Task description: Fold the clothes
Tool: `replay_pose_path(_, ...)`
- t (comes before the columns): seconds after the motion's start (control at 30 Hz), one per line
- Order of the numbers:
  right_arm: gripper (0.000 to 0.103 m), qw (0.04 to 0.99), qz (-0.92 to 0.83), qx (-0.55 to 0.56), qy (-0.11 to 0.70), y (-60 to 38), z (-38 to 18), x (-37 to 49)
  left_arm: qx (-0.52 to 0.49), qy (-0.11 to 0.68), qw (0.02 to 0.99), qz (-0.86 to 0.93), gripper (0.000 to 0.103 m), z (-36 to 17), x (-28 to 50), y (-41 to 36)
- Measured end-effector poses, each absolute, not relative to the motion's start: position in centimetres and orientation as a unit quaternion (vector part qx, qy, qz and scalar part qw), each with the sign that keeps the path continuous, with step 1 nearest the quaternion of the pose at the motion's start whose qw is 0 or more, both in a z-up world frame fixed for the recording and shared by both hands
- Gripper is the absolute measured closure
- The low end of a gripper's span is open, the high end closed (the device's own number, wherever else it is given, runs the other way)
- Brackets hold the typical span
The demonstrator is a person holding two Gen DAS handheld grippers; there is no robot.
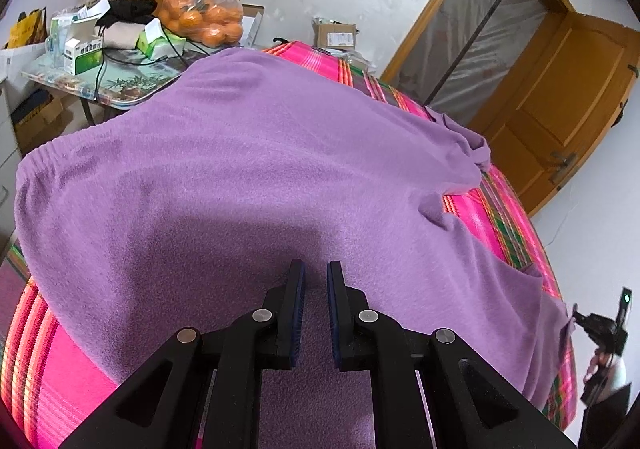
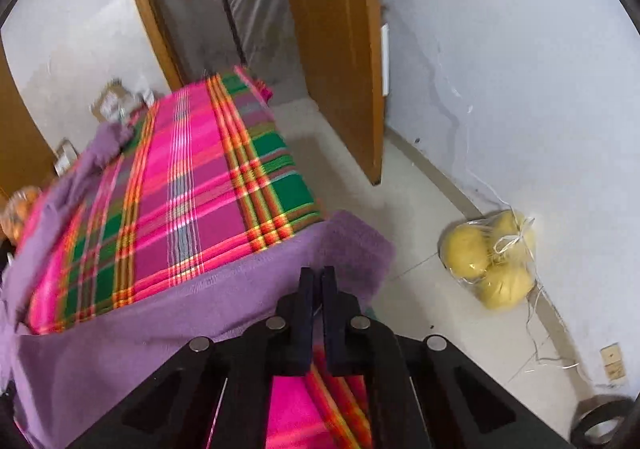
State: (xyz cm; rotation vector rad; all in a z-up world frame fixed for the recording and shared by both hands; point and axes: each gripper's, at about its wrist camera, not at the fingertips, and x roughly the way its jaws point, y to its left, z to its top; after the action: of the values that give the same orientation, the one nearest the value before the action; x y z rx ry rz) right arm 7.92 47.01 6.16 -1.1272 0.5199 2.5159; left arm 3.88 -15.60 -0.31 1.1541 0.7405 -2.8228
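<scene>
We see one purple garment (image 1: 248,169), soft and fuzzy like fleece, spread wide over a bed covered by a pink, green and orange plaid sheet (image 1: 500,217). In the left wrist view the garment fills the middle of the picture; a ribbed hem runs along its edge toward 10 o'clock, and a sleeve trails toward 4 o'clock.

The left tool (image 1: 316,281), black with dark ridged pads, sits at 6 o'clock above the fleece. A narrow gap shows between its two fingers, and we cannot tell whether any cloth is pinched there.

At 4 o'clock, at the picture's edge, the right tool (image 1: 576,319) meets the sleeve's tip. In the right wrist view, which is blurred, the right tool (image 2: 318,277) stands at 6 o'clock with its two fingers almost together. Purple cloth (image 2: 240,289) lies right at the fingertips, draped over the bed's corner, but whether it is gripped is hard to make out.

At 11 o'clock in the left view, a small cluttered bench (image 1: 120,97) holds one clear bag of oranges (image 1: 204,17), too many to count, plus several boxes. In the right view, at 3 o'clock on the pale floor, one clear bag holds three round yellow fruits (image 2: 490,261). A wooden door (image 2: 340,41) stands open at 12 o'clock.
</scene>
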Motion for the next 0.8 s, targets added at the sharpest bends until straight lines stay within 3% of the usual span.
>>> replay_pose_path(0.33, 0.097, 0.181, 0.843, -0.350, 0.366, 53.5, 3.3, 17.5, 0.387, 0.203, -0.008, -0.899, 0.088, 0.5, 3.5, -14.2)
replay_pose_path(0.4, 0.090, 0.157, 0.829, -0.340, 0.416, 54.2, 2.2, 18.3, 0.389, 0.190, -0.034, -0.901, 0.088, 1.0, 3.5, -12.8)
replay_pose_path(0.47, 0.068, 0.131, 0.816, -0.326, 0.459, 54.6, 1.3, 18.5, 0.389, 0.176, -0.061, -0.902, 0.087, 1.6, 3.6, -11.3)
replay_pose_path(0.63, 0.063, 0.082, 0.817, -0.325, 0.469, 54.4, 1.2, 15.8, 0.380, 0.115, -0.146, -0.906, 0.078, 3.4, 4.0, -5.8)
replay_pose_path(0.8, 0.062, 0.092, 0.807, -0.364, 0.456, 54.8, 0.4, 12.8, 0.389, 0.058, -0.218, -0.893, 0.076, 3.5, 4.2, -0.5)
